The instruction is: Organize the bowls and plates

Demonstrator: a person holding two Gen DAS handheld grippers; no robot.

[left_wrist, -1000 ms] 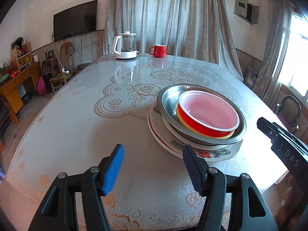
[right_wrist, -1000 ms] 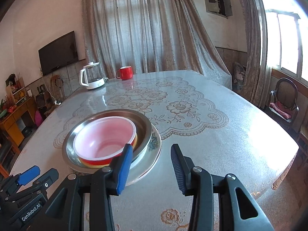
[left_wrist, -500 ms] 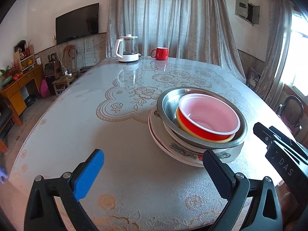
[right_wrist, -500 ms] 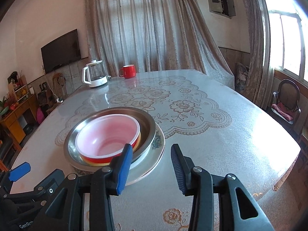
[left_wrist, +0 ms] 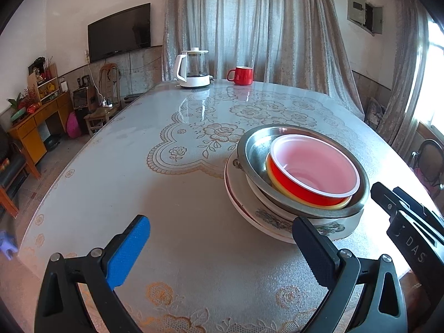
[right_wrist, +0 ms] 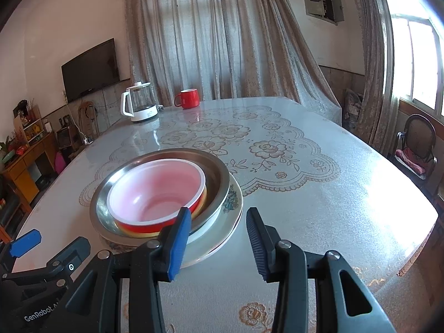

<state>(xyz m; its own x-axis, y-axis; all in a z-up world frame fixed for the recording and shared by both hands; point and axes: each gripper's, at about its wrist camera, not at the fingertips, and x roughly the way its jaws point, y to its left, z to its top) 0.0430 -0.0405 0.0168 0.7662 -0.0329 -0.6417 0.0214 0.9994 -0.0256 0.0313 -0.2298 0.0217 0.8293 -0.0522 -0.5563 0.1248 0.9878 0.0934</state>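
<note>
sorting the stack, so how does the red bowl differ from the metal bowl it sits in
The red bowl is plastic-looking, red outside with a pale pink inside and white rim; the metal bowl is plain shiny steel. The red bowl is narrower and nests inside the metal bowl, off toward one side. The metal bowl rests on floral dishes; the red bowl tops the stack. Both are round, upright and empty.

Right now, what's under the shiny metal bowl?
Under the metal bowl sits a white flowered bowl, then a flowered plate on the table. Anything between them is covered. Inside the metal bowl is a red bowl nested in a yellow one.
</note>
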